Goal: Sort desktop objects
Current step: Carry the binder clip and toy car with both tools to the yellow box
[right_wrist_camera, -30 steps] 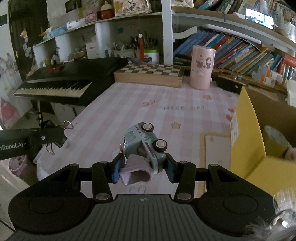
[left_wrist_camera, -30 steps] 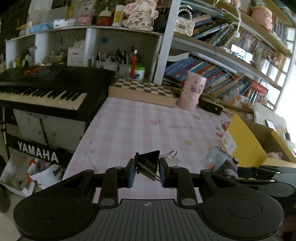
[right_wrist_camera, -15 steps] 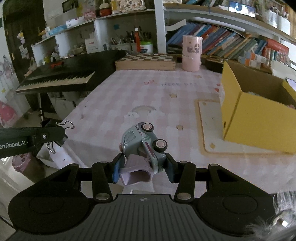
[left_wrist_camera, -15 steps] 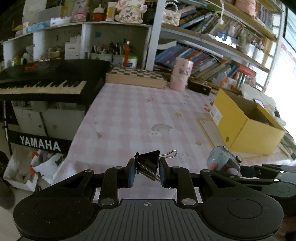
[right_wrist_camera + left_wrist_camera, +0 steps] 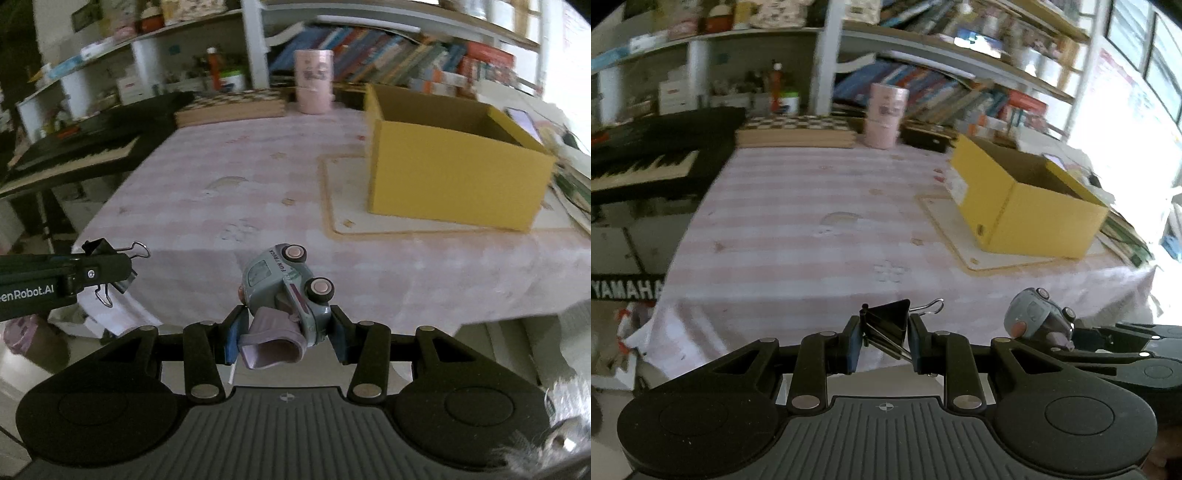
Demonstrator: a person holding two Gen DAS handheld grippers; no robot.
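While gripped: one binder clip (image 5: 886, 325) | one toy truck (image 5: 286, 291) | one yellow box (image 5: 454, 166)

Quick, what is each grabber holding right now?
Left gripper: shut on the black binder clip.
Right gripper: shut on the blue toy truck, held wheels up.

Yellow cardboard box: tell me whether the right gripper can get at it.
Probably yes: the open-topped yellow cardboard box lies ahead over bare tablecloth, though the right gripper holds a pale blue toy truck.
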